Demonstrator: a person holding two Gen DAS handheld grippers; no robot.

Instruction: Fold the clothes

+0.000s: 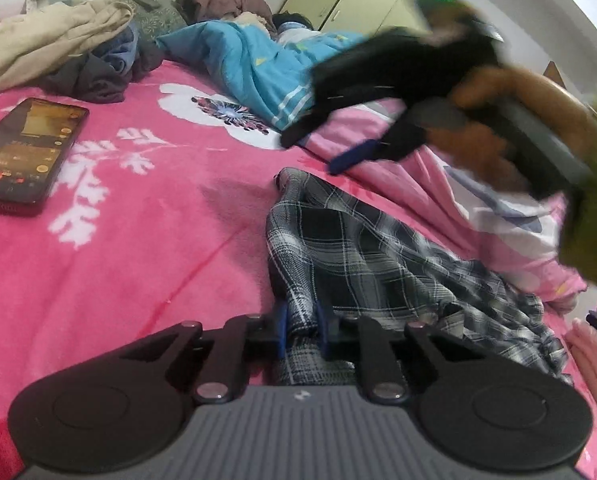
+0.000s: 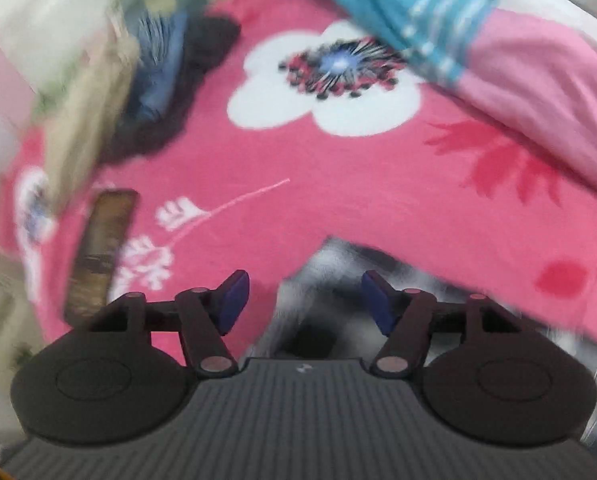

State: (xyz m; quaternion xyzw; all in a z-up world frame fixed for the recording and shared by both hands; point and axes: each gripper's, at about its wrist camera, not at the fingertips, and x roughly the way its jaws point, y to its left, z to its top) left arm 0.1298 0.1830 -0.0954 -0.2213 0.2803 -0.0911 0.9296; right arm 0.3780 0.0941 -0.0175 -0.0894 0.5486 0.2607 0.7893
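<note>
A bed fills both views, spread with a bright pink blanket point(image 1: 146, 248) patterned with white flowers. My left gripper point(image 1: 301, 330) sits low over it, and its blue pads point(image 1: 281, 330) are clenched on a fold of the black-and-white plaid shirt point(image 1: 362, 256); the cloth is pinched right between them and runs on beneath the jaws towards me. From that pinch the shirt spreads away forward and to the right in a rumpled heap, its far corner ending just short of my right gripper point(image 1: 352, 158).

My right gripper point(image 2: 304, 300) is released: in its own view the jaws stand well apart, with nothing pressed between the pads. A corner of the plaid shirt point(image 2: 330, 264) lies below the gap (badly blurred, so I cannot tell whether a fingertip touches it). From the left wrist I see that gripper hanging over the blanket beyond the shirt, held by my hand point(image 1: 494, 120) with a green sleeve point(image 1: 594, 196) behind.

Further out, a phone point(image 1: 22, 156) lies face up on the blanket to the left, well apart from the shirt. A blue quilt point(image 1: 254, 68) and a pink one point(image 1: 430, 184) lie beyond and to the right, and a heap of other clothes point(image 1: 70, 52) is piled at the far left.
</note>
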